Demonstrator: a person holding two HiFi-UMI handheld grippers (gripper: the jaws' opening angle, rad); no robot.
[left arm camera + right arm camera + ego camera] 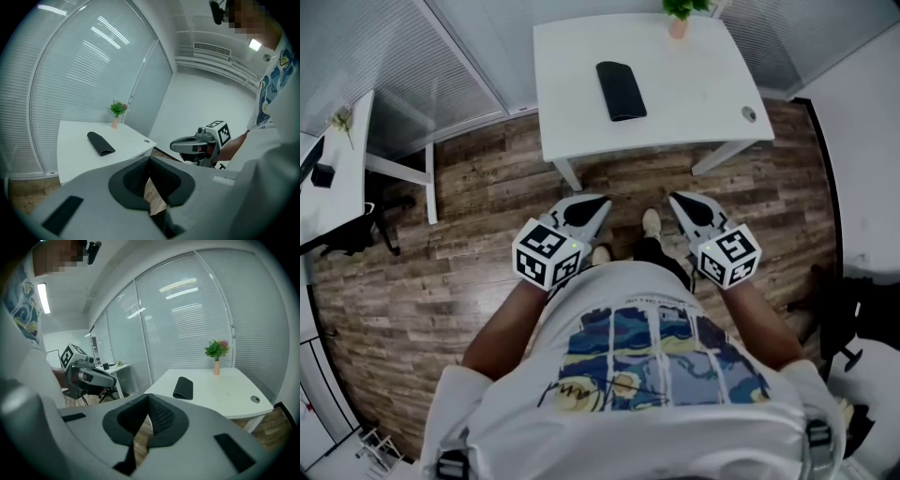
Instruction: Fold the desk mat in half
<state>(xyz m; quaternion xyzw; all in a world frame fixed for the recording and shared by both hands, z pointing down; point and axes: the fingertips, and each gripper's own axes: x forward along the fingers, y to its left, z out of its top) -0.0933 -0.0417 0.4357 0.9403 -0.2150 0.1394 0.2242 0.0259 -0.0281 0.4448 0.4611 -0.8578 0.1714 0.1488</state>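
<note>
The left gripper (598, 204) was held with its jaws closed tip to tip, and its own view showed only floorboards behind the small gap at their base, nothing clamped. The right gripper (678, 201) was likewise shut and empty, its dark ribbed pads (161, 416) meeting at the front. Both were held low in front of the person's body, side by side but apart, their noses angled inward toward each other above the wooden floor (469, 187), short of the table's near edge. Ahead of them stood the white table (694, 84), and on it, well apart from both grippers, lay the desk mat (621, 90), dark and already doubled over into a narrow strip. Its long axis ran away from the person, slightly slanted, with the far end toward the left and the near end toward the right. At the near end the two layers showed as a rounded loop in the left gripper view. A small potted plant (678, 23) stood at the table's far edge, and a round cable hole (748, 113) sat near its right corner.
</note>
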